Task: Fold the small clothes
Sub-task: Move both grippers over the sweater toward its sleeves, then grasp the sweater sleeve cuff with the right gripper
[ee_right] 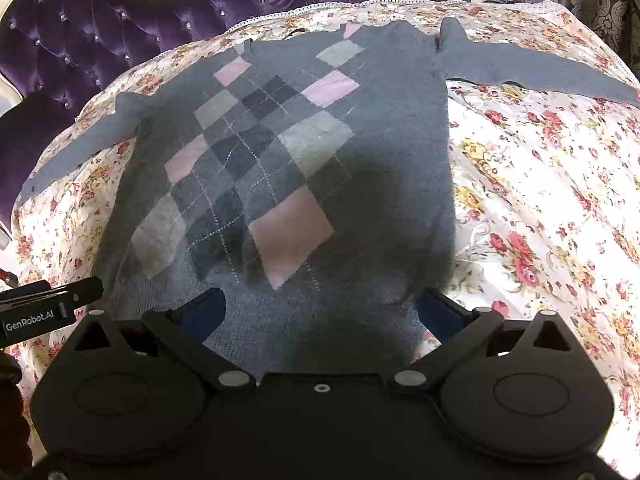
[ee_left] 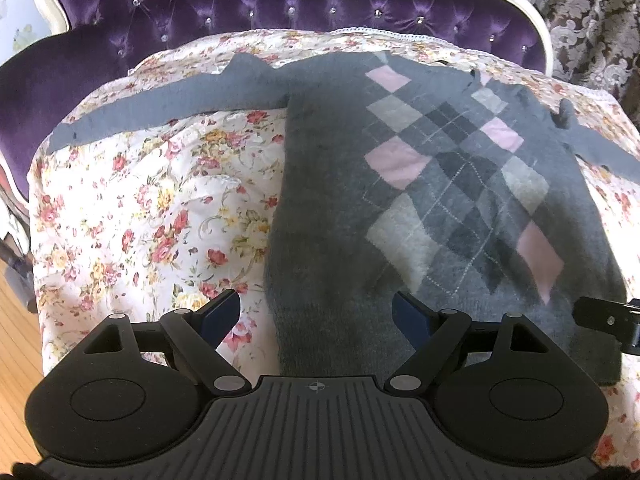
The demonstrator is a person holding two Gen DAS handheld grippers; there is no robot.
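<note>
With both my left hand-held gripper (ee_left: 316,312) and right hand-held gripper (ee_right: 320,308) released above the hem, the sweater (ee_right: 304,152) may bunch if I pinch unevenly on the soft floral cover (ee_right: 540,184).

Left claw (ee_left: 316,312) gapes above grey sweater (ee_left: 328,184); floral cover (ee_left: 140,208) beneath.

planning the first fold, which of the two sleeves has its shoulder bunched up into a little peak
The sleeve on the right gripper's side. Its shoulder stands up in a small fold, while the other sleeve runs flat out from the sweater.
</note>
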